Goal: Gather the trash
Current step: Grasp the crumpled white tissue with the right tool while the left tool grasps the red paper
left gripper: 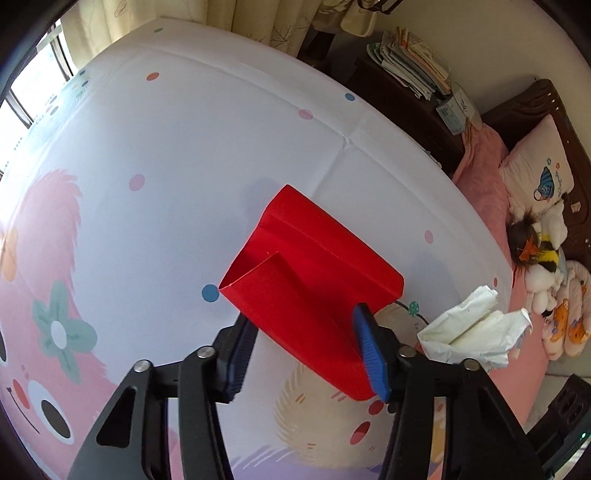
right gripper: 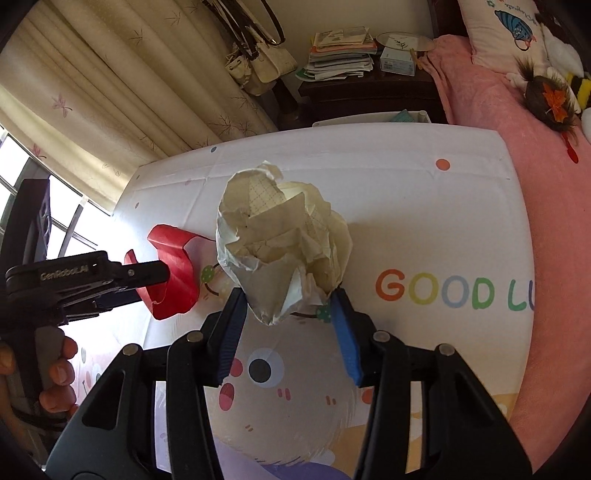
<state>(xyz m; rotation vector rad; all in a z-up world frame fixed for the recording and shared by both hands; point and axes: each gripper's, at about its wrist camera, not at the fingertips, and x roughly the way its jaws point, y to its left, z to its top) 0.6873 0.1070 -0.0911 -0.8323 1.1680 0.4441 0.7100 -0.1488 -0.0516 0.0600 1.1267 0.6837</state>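
Ahead of my left claw (left gripper: pixel 303 332), the printed white desk (left gripper: pixel 184 147) lies open toward the curtain (left gripper: pixel 258 22). To its right, my right claw (right gripper: pixel 288 310) with its crumpled white paper (right gripper: pixel 284 243) hangs just beside the folded red paper (left gripper: pixel 310 280), narrowing passage there. Farther right, the pink bed (right gripper: pixel 535 184) with plush toys (left gripper: pixel 543 258) borders the desk; a dark nightstand (right gripper: pixel 369 96) stacked with papers (right gripper: pixel 340 51) closes the far corner.

The folded paper (left gripper: pixel 314 280) in my left gripper (left gripper: pixel 303 343) was plain bright red. The crumpled wad (right gripper: pixel 284 247) in my right gripper (right gripper: pixel 291 328) was cream-white with a faint grid print. Both grippers were black with blue pads (left gripper: pixel 369 354). The surface (left gripper: pixel 184 147) was white, scattered with coloured dots and pink cartoon figures.
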